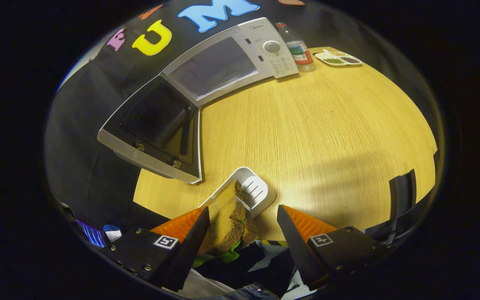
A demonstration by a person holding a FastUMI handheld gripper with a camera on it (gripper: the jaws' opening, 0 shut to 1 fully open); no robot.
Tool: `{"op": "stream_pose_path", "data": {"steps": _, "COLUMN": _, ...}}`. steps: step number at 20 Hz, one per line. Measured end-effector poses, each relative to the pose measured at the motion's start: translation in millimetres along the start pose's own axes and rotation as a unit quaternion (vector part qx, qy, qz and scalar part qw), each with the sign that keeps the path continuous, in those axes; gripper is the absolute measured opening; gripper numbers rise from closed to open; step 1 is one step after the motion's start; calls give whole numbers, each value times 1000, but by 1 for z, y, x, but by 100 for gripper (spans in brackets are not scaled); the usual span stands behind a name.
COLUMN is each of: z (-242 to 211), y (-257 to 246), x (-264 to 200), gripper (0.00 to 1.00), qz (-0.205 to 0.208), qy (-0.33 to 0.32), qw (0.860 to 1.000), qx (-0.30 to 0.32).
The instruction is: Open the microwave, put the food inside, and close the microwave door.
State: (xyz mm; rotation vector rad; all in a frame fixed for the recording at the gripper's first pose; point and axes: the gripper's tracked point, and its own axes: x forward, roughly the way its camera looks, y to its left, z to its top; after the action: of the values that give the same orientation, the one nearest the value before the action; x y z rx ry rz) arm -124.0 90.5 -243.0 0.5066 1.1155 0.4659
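Sandwich of brown bread with green filling (227, 227) on white plastic tray (256, 192) between fingers of released hand-held gripper (242, 231); white microwave (227, 62) beyond, door (156, 129) open, on wooden bench (327, 137).

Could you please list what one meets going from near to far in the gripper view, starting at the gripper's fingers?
Gripper, open, with the sandwich against one finger → white tray → open microwave door → microwave → water bottle.

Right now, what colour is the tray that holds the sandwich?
White, best seen in the gripper view: the tray lies just ahead of the open tongs.
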Motion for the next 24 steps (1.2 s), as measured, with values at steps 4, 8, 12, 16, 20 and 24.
{"op": "stream_pose_path", "data": {"steps": 4, "z": -15, "y": 21, "x": 3, "gripper": 96, "qz": 35, "qy": 56, "qw": 992, "qx": 109}}
{"op": "stream_pose_path", "data": {"steps": 8, "z": -15, "y": 32, "x": 2, "gripper": 54, "qz": 51, "qy": 73, "qw": 985, "qx": 146}}
{"op": "stream_pose_path", "data": {"steps": 12, "z": -6, "y": 40, "x": 1, "gripper": 34, "qz": 51, "qy": 67, "qw": 988, "qx": 132}}
{"op": "stream_pose_path", "data": {"steps": 16, "z": 8, "y": 48, "x": -7, "gripper": 34, "qz": 53, "qy": 49, "qw": 991, "qx": 111}}
{"op": "stream_pose_path", "data": {"steps": 20, "z": 28, "y": 60, "x": -19, "gripper": 34, "qz": 67, "qy": 23, "qw": 992, "qx": 109}}
{"op": "stream_pose_path", "data": {"steps": 24, "z": 48, "y": 74, "x": -30, "gripper": 34, "qz": 82, "qy": -3, "qw": 990, "qx": 113}}
